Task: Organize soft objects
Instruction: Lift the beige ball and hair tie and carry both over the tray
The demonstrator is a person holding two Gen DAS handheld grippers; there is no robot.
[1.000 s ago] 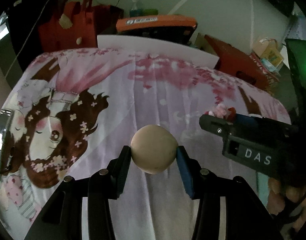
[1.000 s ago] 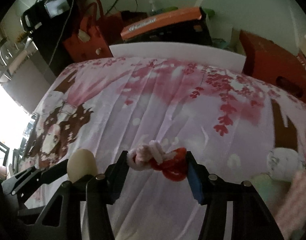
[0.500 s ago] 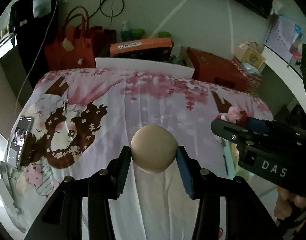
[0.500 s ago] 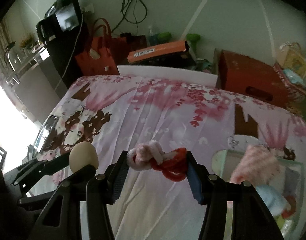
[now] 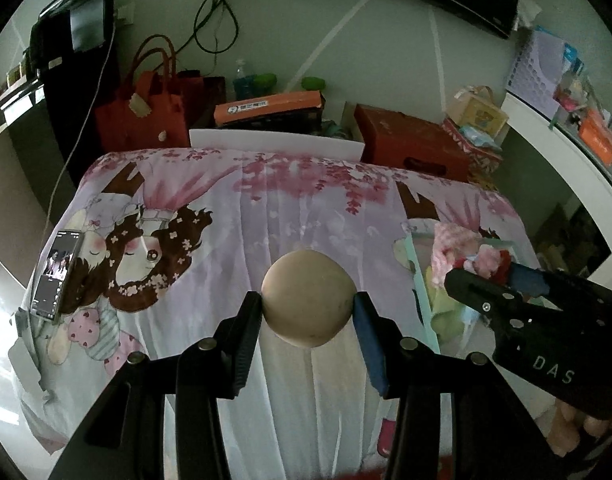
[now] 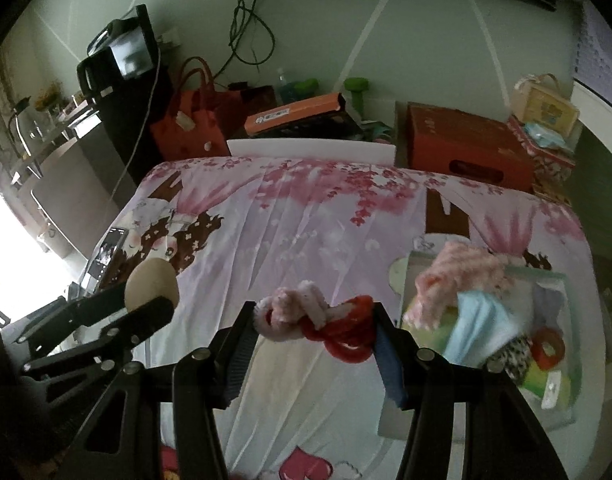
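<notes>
A beige soft ball (image 5: 308, 298) is pinched in my left gripper (image 5: 308, 308), well above the pink printed bedsheet (image 5: 266, 208). My right gripper (image 6: 312, 320) is shut on a knot of pink and red fuzzy scrunchies (image 6: 314, 318), also held in the air. Each gripper shows in the other's view: the right one (image 5: 506, 280) with its scrunchies to the right, the left one (image 6: 146, 292) with the ball (image 6: 150, 282) to the left. A pale green bin (image 6: 562, 280) on the sheet at the right holds several soft items, among them a pink fluffy piece (image 6: 458, 276).
A phone (image 5: 56, 274) leans at the bed's left edge. Behind the bed stand a red tote bag (image 5: 146, 116), an orange box (image 5: 266, 106), a red carton (image 5: 410, 142) and a white board (image 5: 274, 142). A shelf unit (image 5: 566, 92) is at the right.
Both grippers have risen and drawn back from the bed with their loads still held, so much more of the sheet and room shows. The bin of soft items has come into view at the right.
</notes>
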